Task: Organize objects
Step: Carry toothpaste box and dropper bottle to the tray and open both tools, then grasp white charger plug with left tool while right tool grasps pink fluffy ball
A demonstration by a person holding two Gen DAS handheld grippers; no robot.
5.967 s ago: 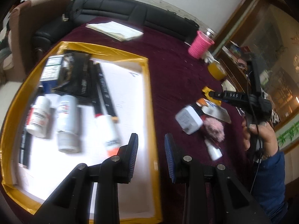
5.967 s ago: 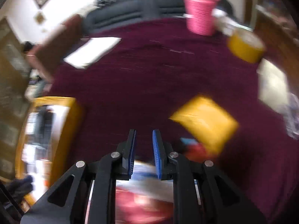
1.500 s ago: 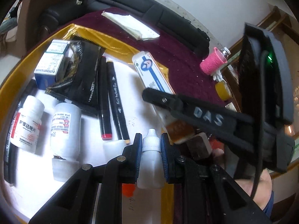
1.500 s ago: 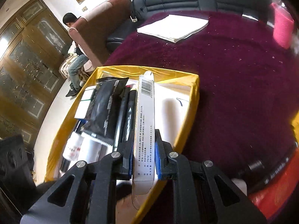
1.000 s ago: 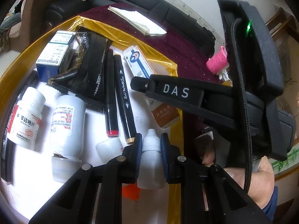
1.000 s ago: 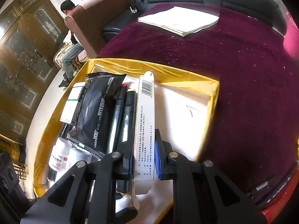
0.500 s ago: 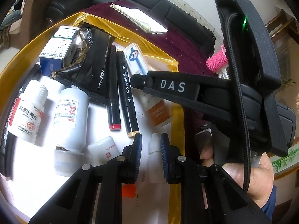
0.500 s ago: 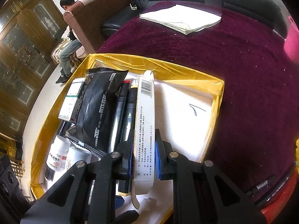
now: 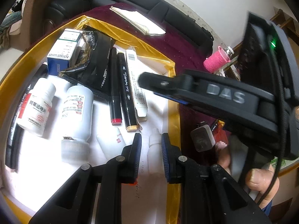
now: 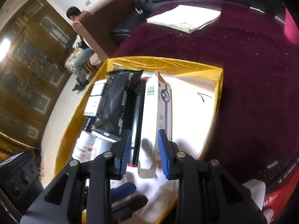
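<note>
A yellow-rimmed tray [image 9: 173, 93] with a white floor fills both views. A small white dropper bottle [image 9: 155, 149] lies on that floor between the fingers of my left gripper [image 9: 151, 156], with a gap showing beside it. The left gripper is open. A long white carton [image 10: 160, 112] lies flat in the tray [image 10: 164, 63] beside two black markers [image 9: 123, 89]. My right gripper [image 10: 143, 151] hovers over the carton's near end, jaws opening, pads off the carton. In the left wrist view the right gripper [image 9: 149, 83] reaches in from the right.
Two white pill bottles [image 9: 35, 106] [image 9: 76, 112], a black pouch [image 9: 95, 65], a blue-white box [image 9: 63, 50] and a small white vial [image 9: 112, 141] fill the tray's left. A grey adaptor [image 9: 201, 140], pink cup [image 9: 214, 61] and papers [image 10: 183, 18] are on the maroon cloth. A person [image 10: 80, 43] sits beyond.
The right gripper let go of the long carton, which now lies beside the markers, and drew back a little. The dropper bottle went from held between the left pads to lying on the tray floor.
</note>
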